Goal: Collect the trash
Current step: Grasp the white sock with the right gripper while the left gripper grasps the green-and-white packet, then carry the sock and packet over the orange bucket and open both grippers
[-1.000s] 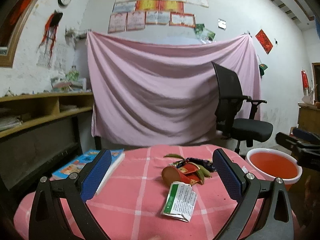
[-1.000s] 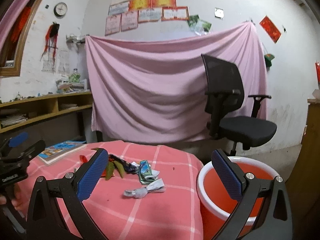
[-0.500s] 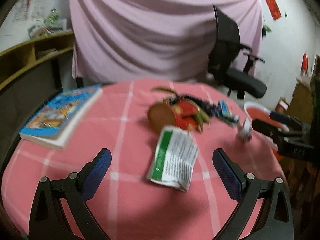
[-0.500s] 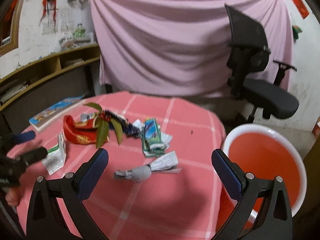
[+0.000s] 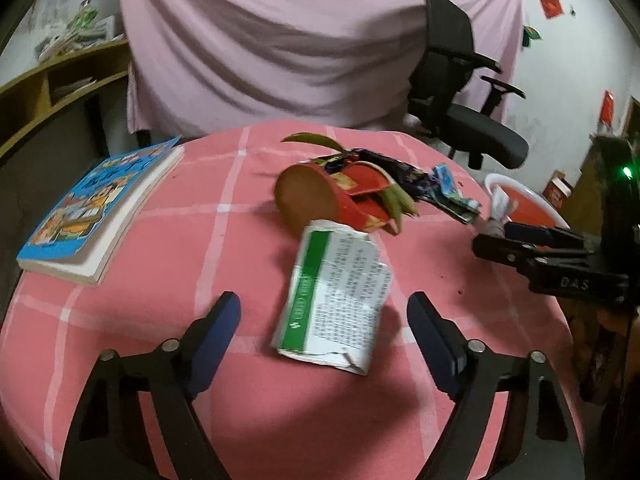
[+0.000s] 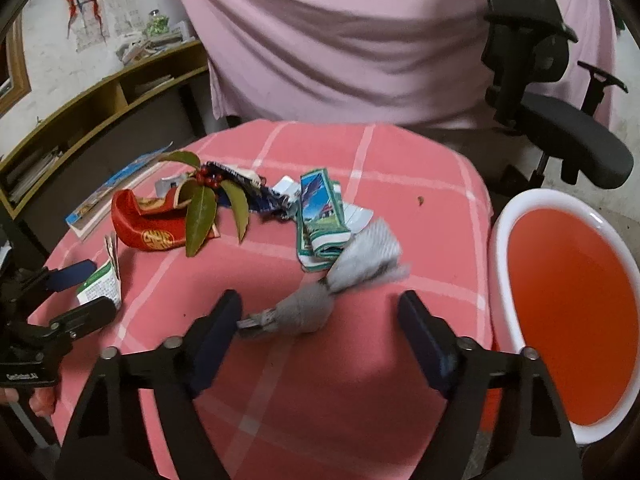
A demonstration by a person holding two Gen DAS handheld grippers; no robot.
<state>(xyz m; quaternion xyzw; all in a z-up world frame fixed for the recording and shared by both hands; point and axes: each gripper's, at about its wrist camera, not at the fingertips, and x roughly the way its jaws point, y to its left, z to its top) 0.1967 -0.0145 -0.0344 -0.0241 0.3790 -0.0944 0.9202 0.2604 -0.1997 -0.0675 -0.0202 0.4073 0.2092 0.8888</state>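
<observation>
Trash lies on a round table under a pink checked cloth (image 5: 208,232). A torn green-and-white carton (image 5: 336,296) lies flat just ahead of my open left gripper (image 5: 324,320). Behind it lies a red paper cup with green leaves (image 5: 332,196) and dark wrappers (image 5: 404,168). In the right wrist view my open right gripper (image 6: 320,308) straddles a twisted grey paper wad (image 6: 320,300). A blue-green folded packet (image 6: 320,212) and the red cup (image 6: 152,224) lie beyond. An orange bin with a white rim (image 6: 568,280) stands right of the table.
A blue picture book (image 5: 100,208) lies on the table's left side. A black office chair (image 6: 540,80) stands behind the table before a hanging pink sheet (image 5: 280,40). Wooden shelves (image 6: 100,100) line the left wall. My left gripper shows in the right wrist view (image 6: 76,292).
Both grippers tilted down and moved in over the table. The left now sits close over the carton, the right close around the grey wad. Both stayed open.
</observation>
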